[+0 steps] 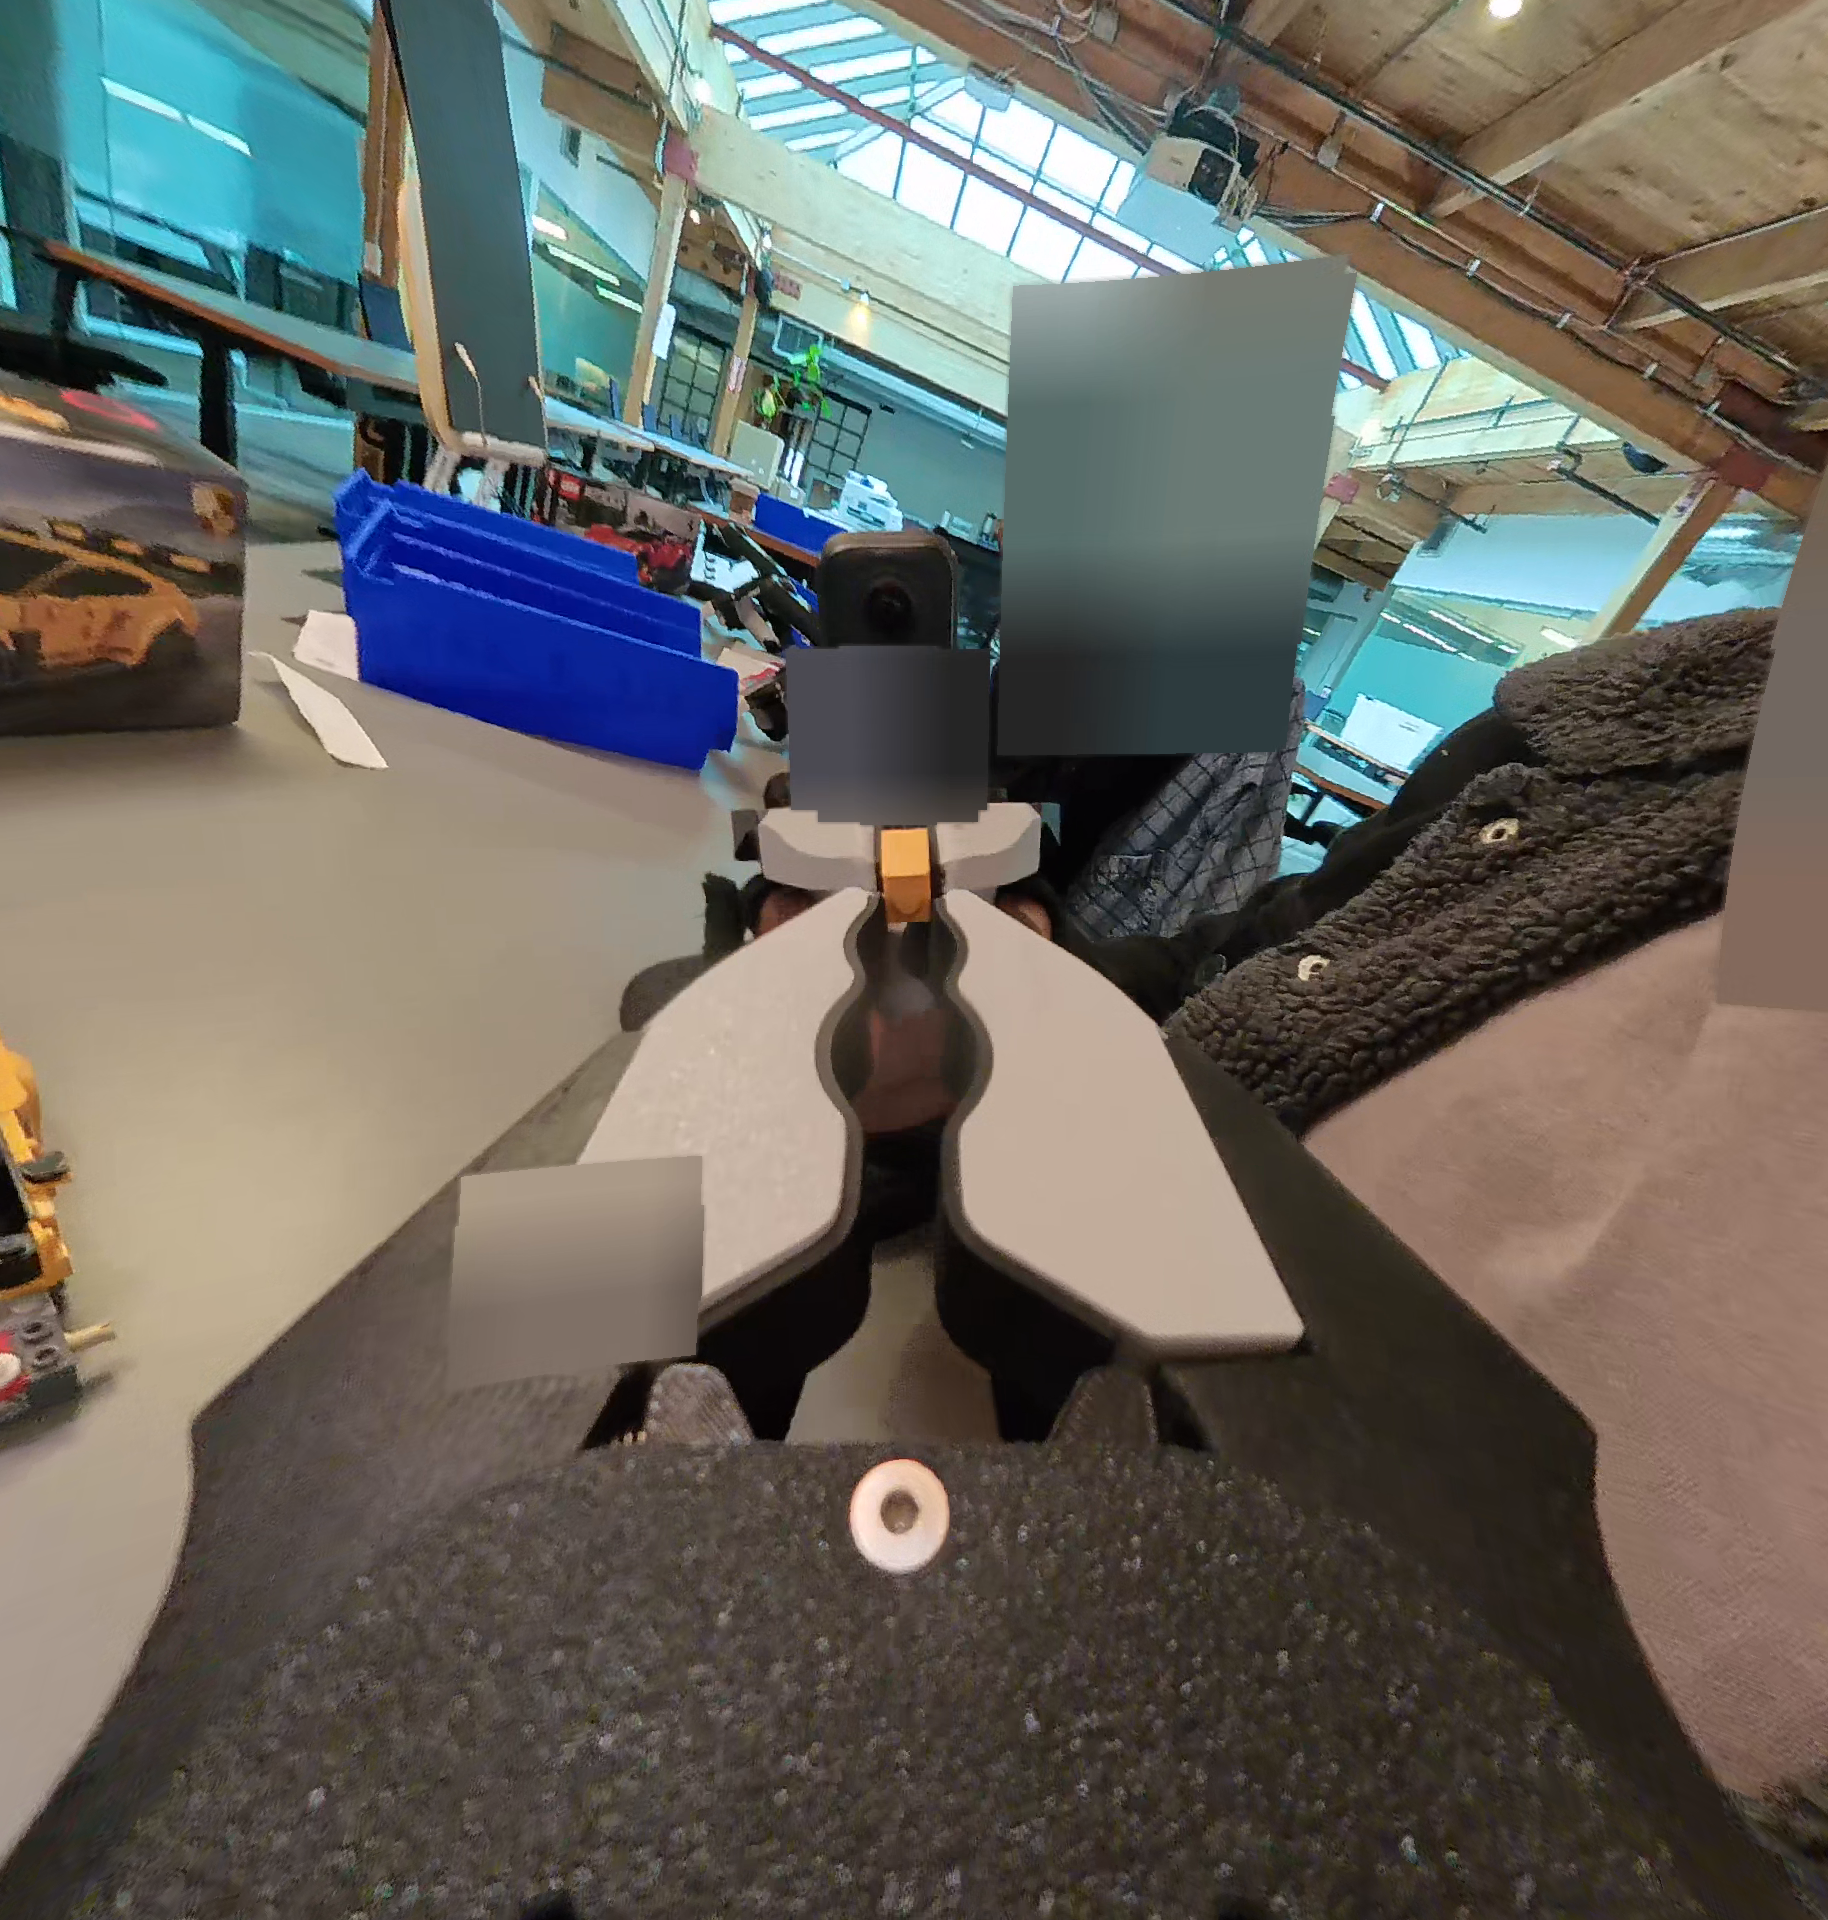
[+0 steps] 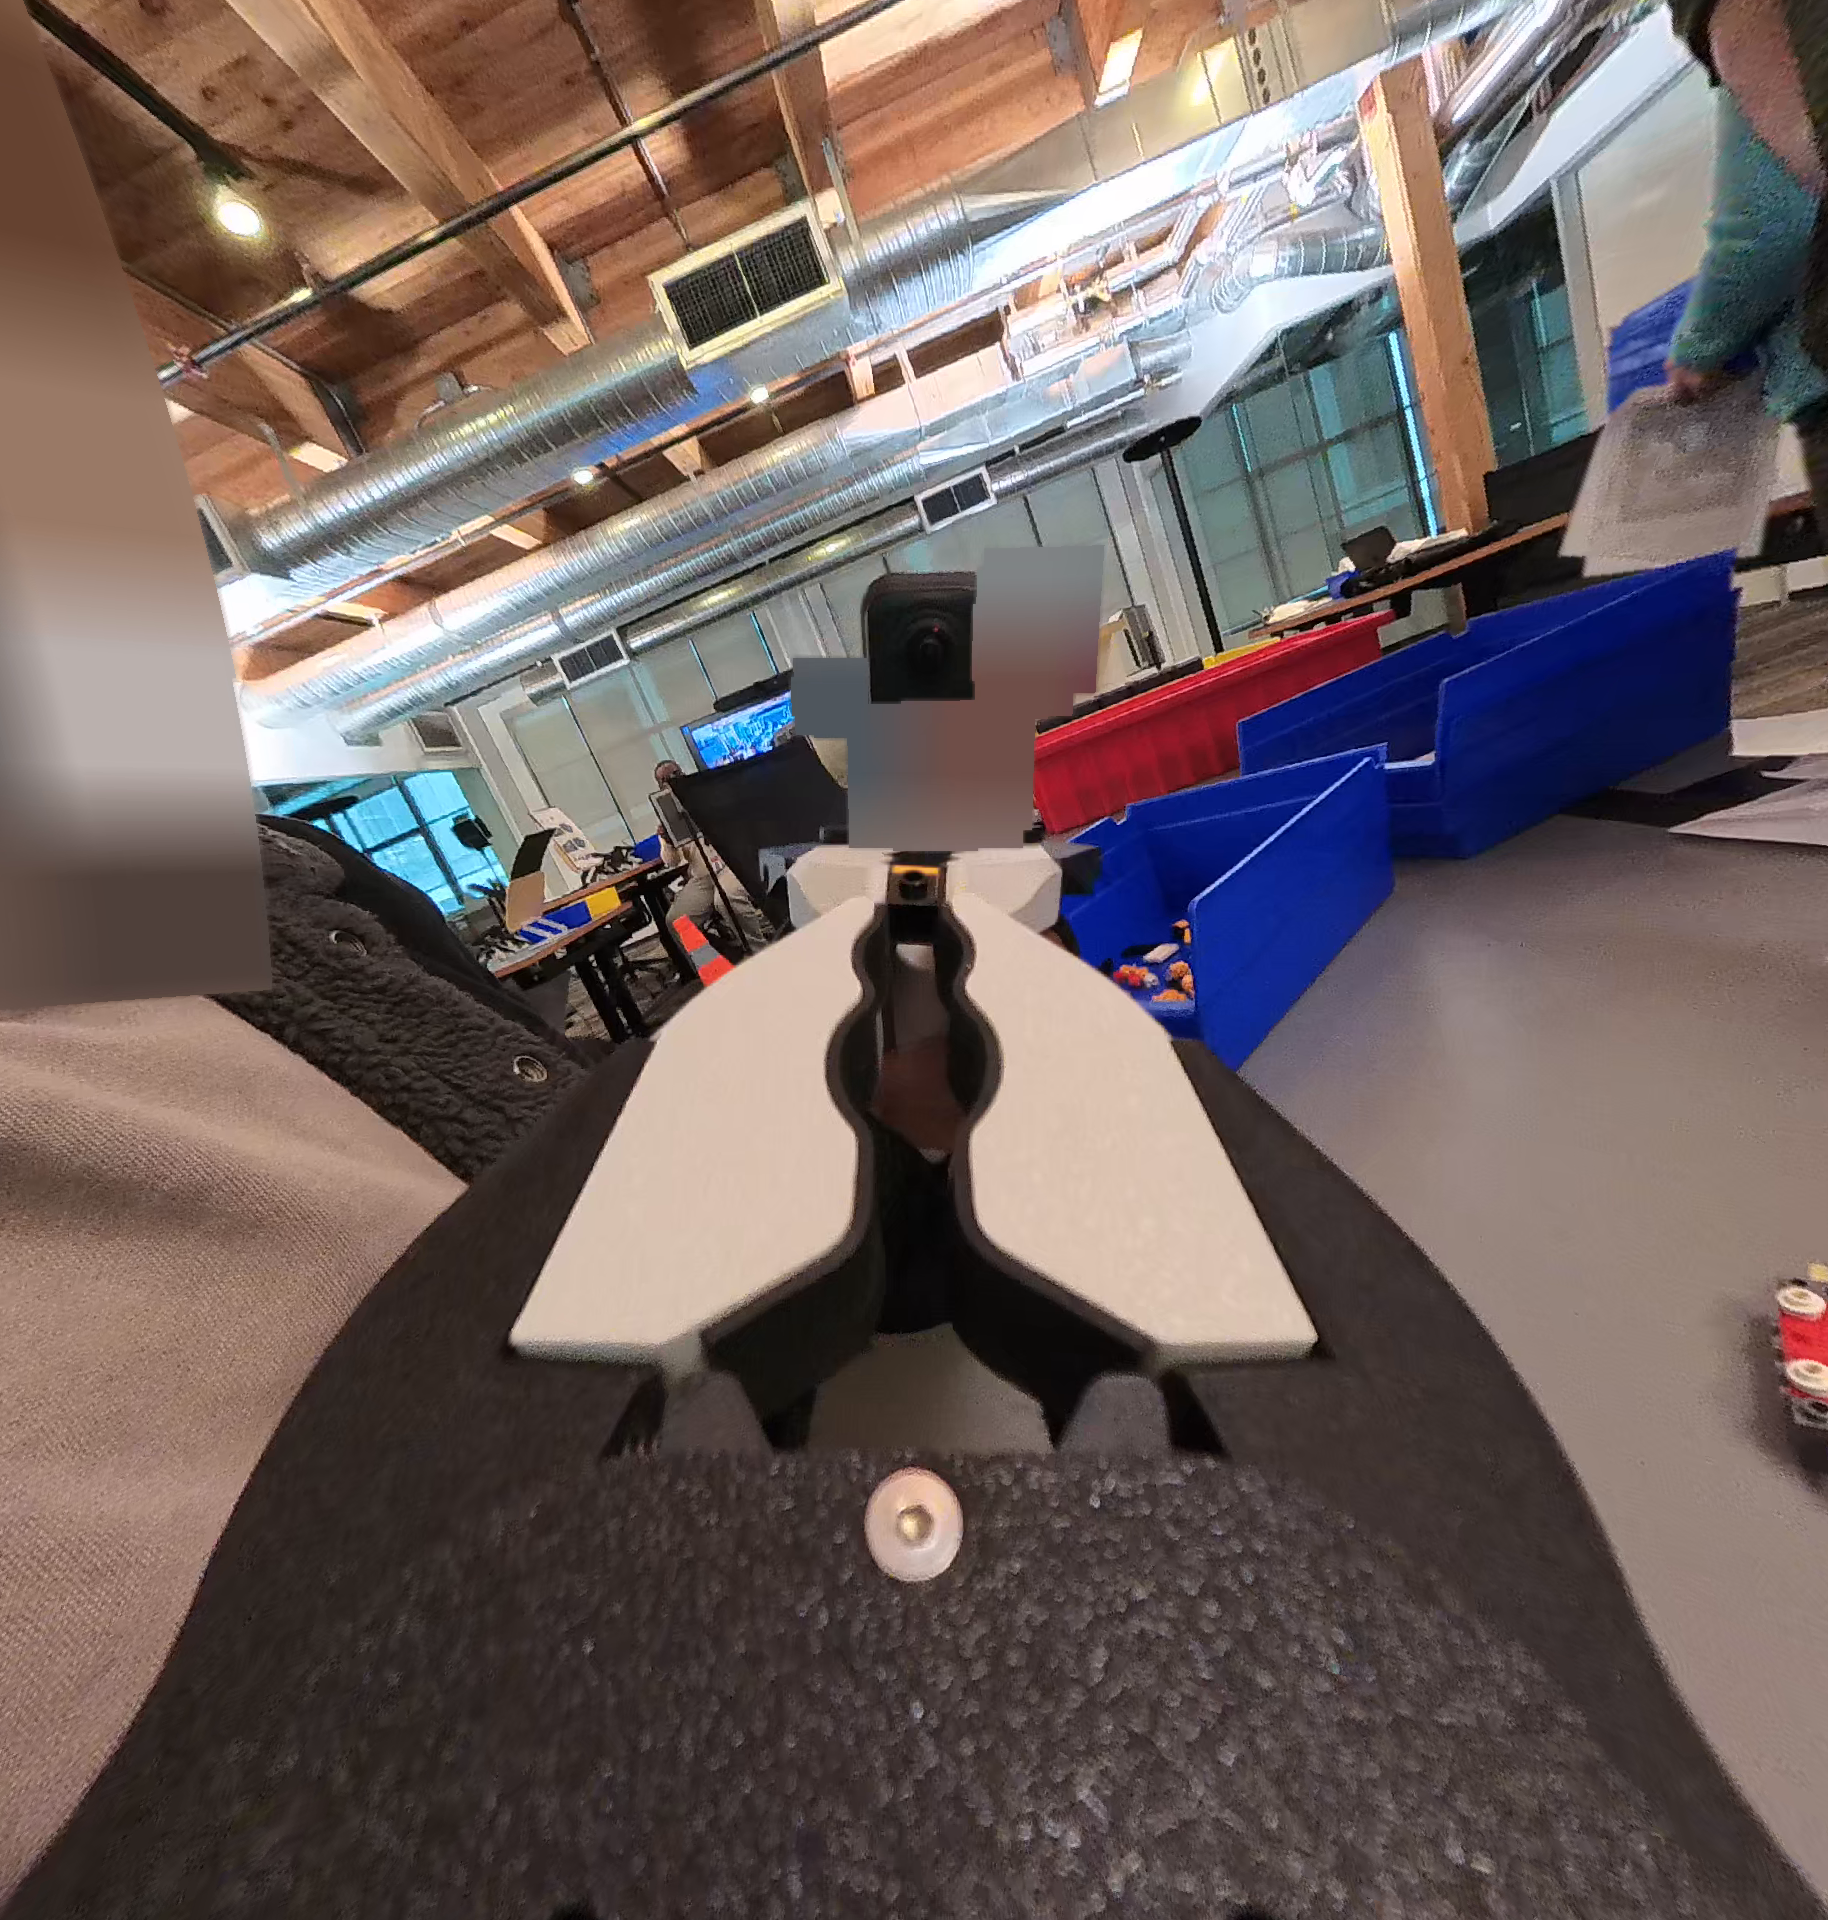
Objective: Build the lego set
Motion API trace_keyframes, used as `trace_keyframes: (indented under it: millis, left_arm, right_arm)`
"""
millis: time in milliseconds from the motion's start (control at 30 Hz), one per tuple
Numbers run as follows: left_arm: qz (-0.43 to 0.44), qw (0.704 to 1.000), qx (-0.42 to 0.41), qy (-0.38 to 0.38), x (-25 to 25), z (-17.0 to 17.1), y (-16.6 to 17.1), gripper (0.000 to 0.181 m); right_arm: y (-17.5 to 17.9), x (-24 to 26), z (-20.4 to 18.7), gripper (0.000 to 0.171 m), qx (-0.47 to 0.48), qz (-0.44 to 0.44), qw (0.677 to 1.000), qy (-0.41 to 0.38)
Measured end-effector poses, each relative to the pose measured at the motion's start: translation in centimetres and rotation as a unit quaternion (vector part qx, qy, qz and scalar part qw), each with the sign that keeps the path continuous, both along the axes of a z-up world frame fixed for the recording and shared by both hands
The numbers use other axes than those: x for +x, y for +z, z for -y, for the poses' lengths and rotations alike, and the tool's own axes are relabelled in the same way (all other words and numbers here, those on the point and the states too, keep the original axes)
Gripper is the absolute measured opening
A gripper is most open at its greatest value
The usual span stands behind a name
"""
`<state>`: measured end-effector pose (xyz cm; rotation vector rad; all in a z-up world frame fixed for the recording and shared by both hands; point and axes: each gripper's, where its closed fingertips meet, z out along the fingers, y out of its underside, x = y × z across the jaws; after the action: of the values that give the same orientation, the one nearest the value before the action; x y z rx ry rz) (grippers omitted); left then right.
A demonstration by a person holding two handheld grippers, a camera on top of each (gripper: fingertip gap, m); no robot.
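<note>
Grey left gripper (image 1: 905,914) fingers pinch a small orange brick (image 1: 904,881) at the tips; right gripper (image 1: 902,847) meets it head-on from the far side, both raised above the table (image 1: 266,935). Right wrist view shows the same brick (image 2: 916,883) end-on, dark, between the right gripper (image 2: 915,914) tips, clamped too. Only the left view shows the half-built orange car (image 1: 1,1195) and box (image 1: 89,582); only the right shows a blue bin (image 2: 1294,883) with loose pieces and a red-topped block (image 2: 1824,1371).

Print marks the set box (image 1: 89,582) and a held sheet (image 2: 1668,478), none quoted.
</note>
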<state>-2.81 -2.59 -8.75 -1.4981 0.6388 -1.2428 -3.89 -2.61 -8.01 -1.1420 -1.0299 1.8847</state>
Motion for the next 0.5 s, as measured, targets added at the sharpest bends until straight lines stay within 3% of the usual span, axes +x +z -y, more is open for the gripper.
trace_keyframes:
  millis: [133, 267, 500]
  left_arm:
    - [-0.022, 0.997, -0.061, -0.029, -0.3, 0.1, -1.0, 0.007]
    - [-0.066, 0.986, -0.133, -0.075, -0.3, 0.4, -3.0, 0.007]
    - [-0.121, 0.953, -0.221, -0.166, 0.4, 1.3, -5.1, 0.007]
  right_arm:
    - [-0.8, 0.3, -0.4, 0.015, 0.077, 0.041, 0.996, -0.017]
    - [-2.2, 0.8, -0.9, 0.016, 0.22, 0.118, 0.968, -0.031]
    - [-5.9, 1.5, 0.6, 0.029, 0.49, 0.213, 0.844, 0.046]
